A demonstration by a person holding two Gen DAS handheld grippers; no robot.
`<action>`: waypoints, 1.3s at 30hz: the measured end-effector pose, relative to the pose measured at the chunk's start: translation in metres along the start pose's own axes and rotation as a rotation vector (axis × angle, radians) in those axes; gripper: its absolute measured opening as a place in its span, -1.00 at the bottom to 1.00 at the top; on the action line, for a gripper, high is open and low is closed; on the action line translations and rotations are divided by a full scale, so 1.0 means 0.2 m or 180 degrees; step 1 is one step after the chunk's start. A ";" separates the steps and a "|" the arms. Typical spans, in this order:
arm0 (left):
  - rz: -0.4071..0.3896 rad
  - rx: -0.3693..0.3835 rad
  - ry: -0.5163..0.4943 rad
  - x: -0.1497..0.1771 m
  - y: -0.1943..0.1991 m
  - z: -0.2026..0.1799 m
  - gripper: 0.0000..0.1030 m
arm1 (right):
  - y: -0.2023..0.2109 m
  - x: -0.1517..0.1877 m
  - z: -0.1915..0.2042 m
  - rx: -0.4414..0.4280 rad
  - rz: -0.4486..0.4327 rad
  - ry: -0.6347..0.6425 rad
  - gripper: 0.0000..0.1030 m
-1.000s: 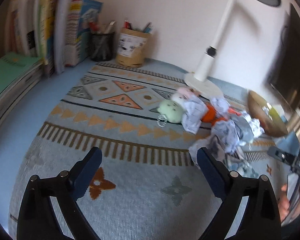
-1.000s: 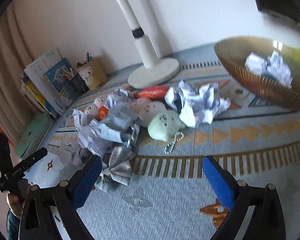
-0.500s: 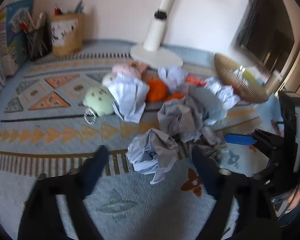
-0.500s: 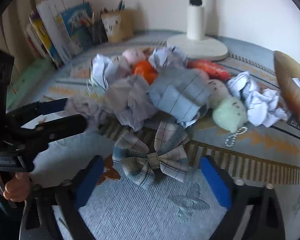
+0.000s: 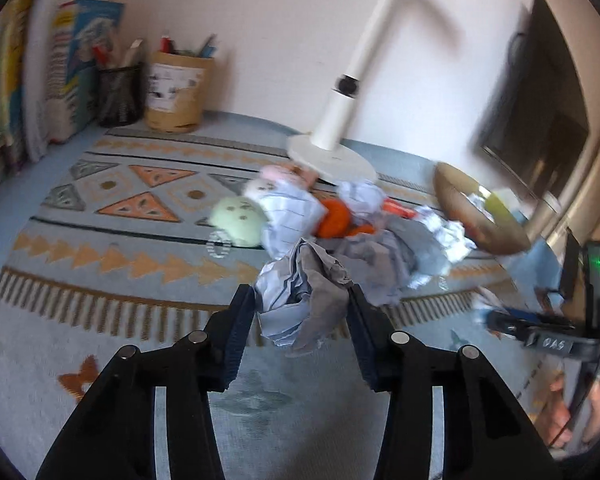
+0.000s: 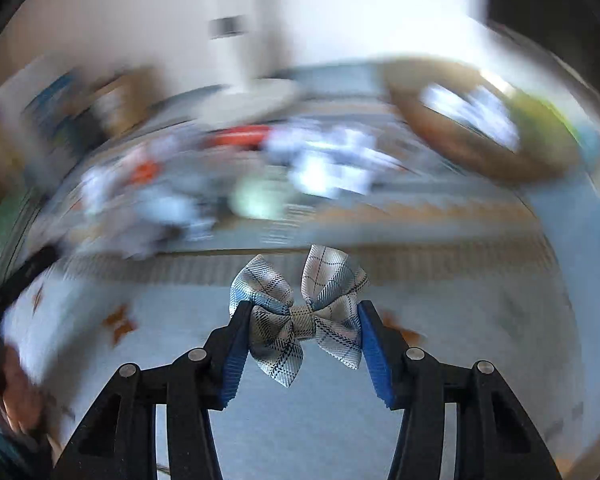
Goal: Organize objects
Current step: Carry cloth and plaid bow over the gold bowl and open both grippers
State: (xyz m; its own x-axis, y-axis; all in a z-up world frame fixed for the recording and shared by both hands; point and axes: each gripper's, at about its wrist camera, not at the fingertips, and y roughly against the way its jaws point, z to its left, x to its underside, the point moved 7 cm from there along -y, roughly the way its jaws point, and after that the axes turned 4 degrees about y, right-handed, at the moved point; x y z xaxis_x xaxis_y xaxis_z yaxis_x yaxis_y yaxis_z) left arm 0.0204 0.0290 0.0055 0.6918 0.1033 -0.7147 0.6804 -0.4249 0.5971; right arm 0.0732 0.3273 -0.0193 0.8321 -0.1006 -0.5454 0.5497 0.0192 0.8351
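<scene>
My left gripper (image 5: 302,312) is shut on a crumpled ball of paper (image 5: 300,300) and holds it over the patterned mat (image 5: 140,240). My right gripper (image 6: 302,320) is shut on a grey plaid ribbon bow (image 6: 300,316), held above the mat; that view is heavily blurred. Behind the paper lies a heap of more crumpled paper (image 5: 384,264), a pale green plush (image 5: 240,220) and orange toys (image 5: 336,220). A woven brown bowl (image 5: 476,216) with paper in it stands at the right, and shows blurred in the right wrist view (image 6: 472,140).
A white lamp base (image 5: 332,156) stands behind the heap. Pen holders (image 5: 172,92) and upright books (image 5: 72,68) line the back left wall. A dark screen (image 5: 540,100) is at the right. The right gripper's body (image 5: 560,332) shows at the right edge.
Both grippers were open; now the left has closed on a crumpled paper and the right has closed on the plaid bow and lifted it. The right view is swinging fast.
</scene>
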 end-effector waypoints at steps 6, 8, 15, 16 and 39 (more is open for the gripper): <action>-0.0025 0.0058 -0.0011 0.00 0.00 0.00 -0.15 | 0.01 0.10 -0.07 -0.0630 0.0208 -0.0508 0.20; -0.0009 0.0059 -0.0059 0.00 0.00 -0.01 -0.15 | 0.03 0.13 0.02 -0.1043 0.0256 -0.0359 0.20; 0.0002 0.0042 -0.0180 0.02 0.00 -0.05 -0.14 | 0.07 0.18 0.05 -0.0926 0.0193 -0.0056 0.32; 0.0004 0.0050 -0.0165 0.02 0.00 -0.04 -0.14 | 0.08 0.18 0.04 -0.0906 0.0163 -0.0075 0.32; 0.0086 0.0104 -0.0061 0.03 -0.01 -0.01 -0.12 | -0.04 0.02 0.00 -0.0265 -0.0039 0.0060 0.56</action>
State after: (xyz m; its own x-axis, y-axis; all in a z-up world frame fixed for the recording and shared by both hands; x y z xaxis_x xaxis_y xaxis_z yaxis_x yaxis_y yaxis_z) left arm 0.0234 0.0325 0.0019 0.7048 0.0741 -0.7055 0.6529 -0.4566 0.6043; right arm 0.0717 0.3259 -0.0273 0.8261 -0.0827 -0.5575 0.5634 0.1008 0.8200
